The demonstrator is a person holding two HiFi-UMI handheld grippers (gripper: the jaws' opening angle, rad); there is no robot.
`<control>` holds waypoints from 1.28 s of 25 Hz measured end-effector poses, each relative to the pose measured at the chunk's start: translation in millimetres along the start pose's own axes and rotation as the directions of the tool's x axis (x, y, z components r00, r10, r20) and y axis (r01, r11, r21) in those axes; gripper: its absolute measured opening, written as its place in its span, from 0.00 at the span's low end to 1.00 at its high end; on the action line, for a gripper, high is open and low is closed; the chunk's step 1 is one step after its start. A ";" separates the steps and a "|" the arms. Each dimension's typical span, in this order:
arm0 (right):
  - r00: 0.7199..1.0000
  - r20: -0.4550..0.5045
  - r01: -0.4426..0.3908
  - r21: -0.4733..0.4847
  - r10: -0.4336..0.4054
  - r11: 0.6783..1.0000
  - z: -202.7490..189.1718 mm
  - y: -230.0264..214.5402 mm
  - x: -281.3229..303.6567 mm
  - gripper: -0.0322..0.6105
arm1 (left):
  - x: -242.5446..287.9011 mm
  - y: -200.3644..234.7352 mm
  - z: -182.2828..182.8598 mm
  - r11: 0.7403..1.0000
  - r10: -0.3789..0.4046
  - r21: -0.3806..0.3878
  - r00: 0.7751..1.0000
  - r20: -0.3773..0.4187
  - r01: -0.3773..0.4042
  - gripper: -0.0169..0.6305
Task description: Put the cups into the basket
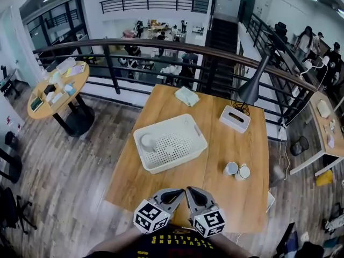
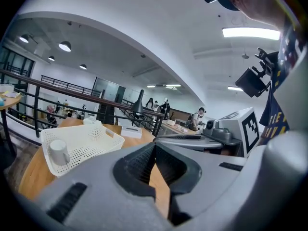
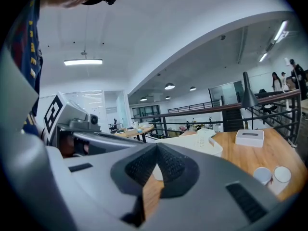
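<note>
A white perforated basket [image 1: 189,144] sits mid-table with one white cup [image 1: 148,142] lying inside at its left end; the basket [image 2: 103,134] and that cup [image 2: 59,151] also show in the left gripper view. Two more cups, a bluish one [image 1: 230,168] and a white one [image 1: 243,171], stand together on the table at the right, and show again as the cups [image 3: 272,176] in the right gripper view. My left gripper [image 1: 175,194] and right gripper [image 1: 192,193] hover side by side at the table's near edge, both shut and empty, tips almost touching.
A white tissue box [image 1: 235,118], a dark desk lamp [image 1: 252,88] and a folded pale cloth [image 1: 186,96] occupy the far part of the wooden table [image 1: 161,187]. A railing [image 1: 107,58] runs behind it. A round side table [image 1: 56,87] stands to the left.
</note>
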State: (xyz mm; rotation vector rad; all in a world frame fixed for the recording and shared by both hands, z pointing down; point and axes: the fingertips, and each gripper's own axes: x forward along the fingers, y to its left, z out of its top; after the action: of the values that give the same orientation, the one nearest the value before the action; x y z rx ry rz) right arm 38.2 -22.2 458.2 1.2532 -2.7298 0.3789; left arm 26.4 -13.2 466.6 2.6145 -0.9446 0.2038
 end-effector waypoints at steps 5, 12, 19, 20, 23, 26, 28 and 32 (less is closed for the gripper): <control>1.000 0.030 0.002 -0.039 -0.001 0.999 9.1 2.7 -13.9 0.07 | -3.2 -11.8 7.4 1.000 0.012 0.024 0.999 0.039 -0.013 0.04; 0.995 0.081 0.065 -0.038 -0.062 0.997 18.1 -7.2 -30.4 0.07 | -8.8 -20.9 14.6 0.998 0.029 0.060 0.995 0.094 -0.035 0.04; 0.986 0.124 0.117 -0.040 -0.111 0.992 25.0 -14.8 -44.3 0.07 | -11.7 -23.3 21.6 0.994 0.048 0.095 0.990 0.133 -0.061 0.04; 0.986 0.127 0.119 -0.041 -0.113 0.992 25.2 -14.4 -45.2 0.07 | -12.3 -23.1 22.5 0.993 0.053 0.097 0.989 0.138 -0.066 0.04; 0.984 0.135 0.120 -0.050 -0.113 0.991 26.8 -12.0 -47.9 0.07 | -15.0 -23.2 24.9 0.991 0.067 0.101 0.986 0.154 -0.083 0.04; 0.983 0.143 0.123 -0.056 -0.114 0.991 28.4 -11.3 -49.6 0.07 | -16.9 -23.3 28.9 0.991 0.073 0.102 0.982 0.174 -0.092 0.04; 0.983 0.144 0.123 -0.055 -0.114 0.991 27.9 -11.4 -49.6 0.07 | -18.1 -23.1 31.5 0.989 0.078 0.111 0.979 0.189 -0.100 0.04; 0.984 0.139 0.121 -0.050 -0.113 0.991 25.8 -12.0 -49.0 0.07 | -21.0 -27.0 39.1 0.983 0.078 0.145 0.970 0.230 -0.114 0.04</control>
State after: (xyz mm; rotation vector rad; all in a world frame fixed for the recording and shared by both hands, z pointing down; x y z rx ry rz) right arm 79.3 -1.0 425.4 1.4655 -2.7369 0.2075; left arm 28.1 4.0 417.6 2.7818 -1.1770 0.0070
